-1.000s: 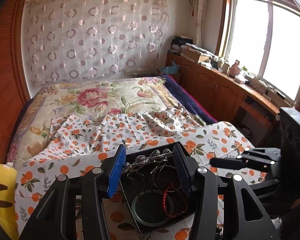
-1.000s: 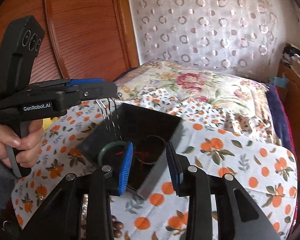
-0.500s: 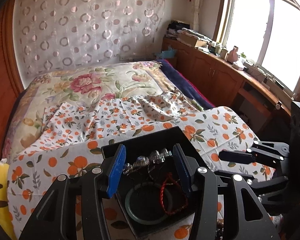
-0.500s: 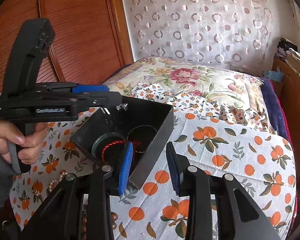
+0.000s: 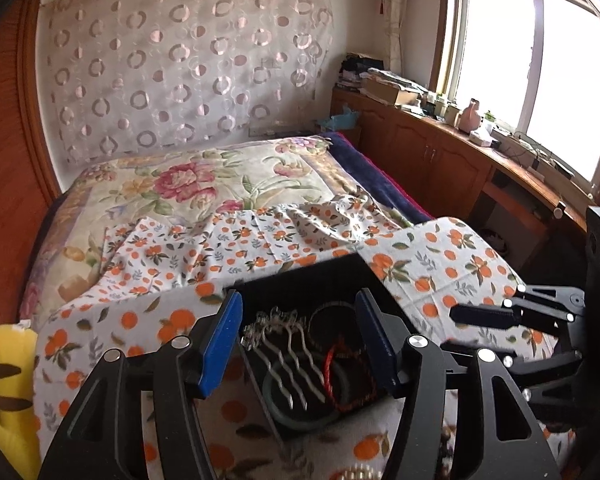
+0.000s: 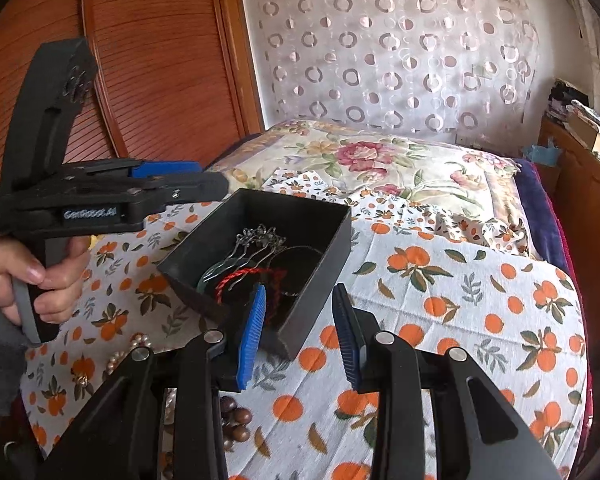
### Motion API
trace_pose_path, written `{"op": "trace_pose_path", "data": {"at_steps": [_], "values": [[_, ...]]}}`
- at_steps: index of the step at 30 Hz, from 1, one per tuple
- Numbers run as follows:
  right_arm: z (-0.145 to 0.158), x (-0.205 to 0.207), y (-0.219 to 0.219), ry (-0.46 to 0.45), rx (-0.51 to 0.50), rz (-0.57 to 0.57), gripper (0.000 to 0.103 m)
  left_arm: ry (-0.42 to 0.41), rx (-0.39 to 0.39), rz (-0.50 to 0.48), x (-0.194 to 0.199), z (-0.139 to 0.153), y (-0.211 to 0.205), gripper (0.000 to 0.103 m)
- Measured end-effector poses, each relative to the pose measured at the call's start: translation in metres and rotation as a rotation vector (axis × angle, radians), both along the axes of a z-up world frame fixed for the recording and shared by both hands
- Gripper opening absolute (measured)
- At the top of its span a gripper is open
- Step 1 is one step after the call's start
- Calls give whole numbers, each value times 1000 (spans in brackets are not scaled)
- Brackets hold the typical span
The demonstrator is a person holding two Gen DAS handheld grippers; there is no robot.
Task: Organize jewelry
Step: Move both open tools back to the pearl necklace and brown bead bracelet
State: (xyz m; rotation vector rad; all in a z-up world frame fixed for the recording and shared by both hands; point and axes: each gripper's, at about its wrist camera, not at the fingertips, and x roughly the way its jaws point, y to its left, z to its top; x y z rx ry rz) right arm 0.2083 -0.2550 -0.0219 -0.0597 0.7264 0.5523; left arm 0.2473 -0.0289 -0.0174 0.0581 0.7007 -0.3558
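A black open box (image 5: 300,280) (image 6: 320,220) sits on the orange-print cloth. Inside lie a silver hair comb (image 5: 284,340) (image 6: 256,240), a green bangle (image 5: 300,416) (image 6: 208,280), a red cord bracelet (image 5: 332,364) (image 6: 240,276) and a dark ring bangle (image 5: 332,312) (image 6: 300,256). My left gripper (image 5: 298,344) is open and empty above the box; it shows from the side in the right wrist view (image 6: 216,188). My right gripper (image 6: 298,324) is open and empty at the box's near corner, and shows in the left wrist view (image 5: 480,316).
Brown wooden beads (image 6: 236,420) and pearl beads (image 6: 124,356) lie on the cloth near the front. A yellow plush (image 5: 4,380) sits at the left. A floral quilt (image 5: 204,188) covers the bed behind. Wooden cabinets (image 5: 440,156) run along the window.
The silver hair comb left my left gripper and now lies in the box. The left gripper has lifted and pulled back a little. The right gripper stayed open.
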Motion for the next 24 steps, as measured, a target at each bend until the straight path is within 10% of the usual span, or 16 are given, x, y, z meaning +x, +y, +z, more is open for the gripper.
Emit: {"op": "trace_pose_path", "data": {"at_steps": [24], "values": [[-33, -100, 19, 80, -19, 47, 37, 87, 2, 92, -120, -50, 64, 57]]}}
